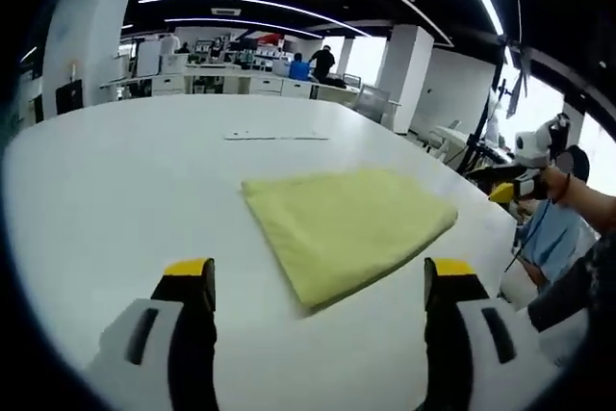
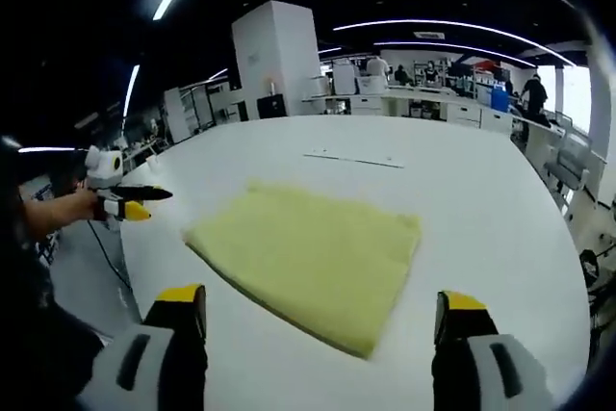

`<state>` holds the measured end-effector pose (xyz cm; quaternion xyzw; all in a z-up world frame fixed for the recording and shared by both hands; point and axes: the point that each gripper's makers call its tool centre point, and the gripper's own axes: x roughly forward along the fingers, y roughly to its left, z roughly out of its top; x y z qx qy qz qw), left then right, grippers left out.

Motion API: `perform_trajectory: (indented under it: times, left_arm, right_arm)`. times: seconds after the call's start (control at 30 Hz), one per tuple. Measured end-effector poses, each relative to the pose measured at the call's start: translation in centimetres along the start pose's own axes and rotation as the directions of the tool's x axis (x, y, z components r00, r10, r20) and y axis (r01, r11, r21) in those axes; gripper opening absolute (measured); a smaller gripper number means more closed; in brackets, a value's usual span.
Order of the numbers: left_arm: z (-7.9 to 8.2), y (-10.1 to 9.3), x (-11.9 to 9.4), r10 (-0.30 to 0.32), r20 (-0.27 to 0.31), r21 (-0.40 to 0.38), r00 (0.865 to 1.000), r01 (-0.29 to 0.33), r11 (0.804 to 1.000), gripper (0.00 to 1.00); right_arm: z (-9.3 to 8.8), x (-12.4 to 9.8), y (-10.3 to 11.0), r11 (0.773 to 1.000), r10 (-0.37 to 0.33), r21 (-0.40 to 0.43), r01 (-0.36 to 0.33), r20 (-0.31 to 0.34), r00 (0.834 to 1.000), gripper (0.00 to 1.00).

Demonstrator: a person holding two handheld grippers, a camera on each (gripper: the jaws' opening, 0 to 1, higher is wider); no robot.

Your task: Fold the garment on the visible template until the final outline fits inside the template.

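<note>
Nowhere legible writing; plain yellow garment (image 1: 348,226).

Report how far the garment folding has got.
Done: the yellow garment lies folded into a compact rectangle on the white table. In hand: nothing; the left gripper and right gripper are both open, off the cloth. Left: confirming the fit; the thin outline beyond it lies apart.

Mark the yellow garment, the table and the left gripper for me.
yellow garment (image 2: 308,262), right gripper view, middle of the folded cloth.
table (image 1: 115,170), left gripper view, bare white top.
left gripper (image 1: 322,281), left gripper view, midway between its fingers.
</note>
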<state>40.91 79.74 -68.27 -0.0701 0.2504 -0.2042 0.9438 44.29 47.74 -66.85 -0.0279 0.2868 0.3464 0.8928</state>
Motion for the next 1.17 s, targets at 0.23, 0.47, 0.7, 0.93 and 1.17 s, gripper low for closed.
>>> perform_trajectory:
  times: [0.23, 0.47, 0.7, 0.93, 1.17]
  left_arm:
    - [-0.2, -0.4, -0.9, 0.027, -0.028, 0.011, 0.999, -0.027, 1.0, 0.99]
    - [-0.1, -1.1, -1.5, 0.027, -0.011, -0.021, 1.0, -0.027, 0.999, 0.99]
    - [-1.4, -1.0, -2.2, 0.049, -0.061, -0.005, 0.997, -0.049, 0.999, 0.99]
    - [-1.8, 0.1, -2.8, 0.08, -0.056, -0.039, 0.995, -0.082, 0.996, 0.99]
    - [-1.8, 0.6, -3.1, 0.098, -0.052, -0.049, 0.994, -0.1, 0.994, 0.99]
  right_arm:
    - [0.9, -0.7, 1.4, 1.0, -0.001, -0.001, 0.001, 0.024, 1.0, 0.99]
    - [1.1, -0.9, 1.8, 1.0, -0.016, -0.012, 0.017, 0.019, 1.0, 1.0]
    - [-0.1, -1.0, 1.4, 0.999, -0.019, -0.044, 0.018, -0.029, 0.999, 0.99]
    - [-0.2, -0.8, 1.1, 0.999, -0.024, -0.035, 0.023, -0.029, 0.999, 1.0]
    - [-0.5, -0.6, 1.4, 0.999, -0.022, -0.051, 0.02, -0.043, 0.999, 0.99]
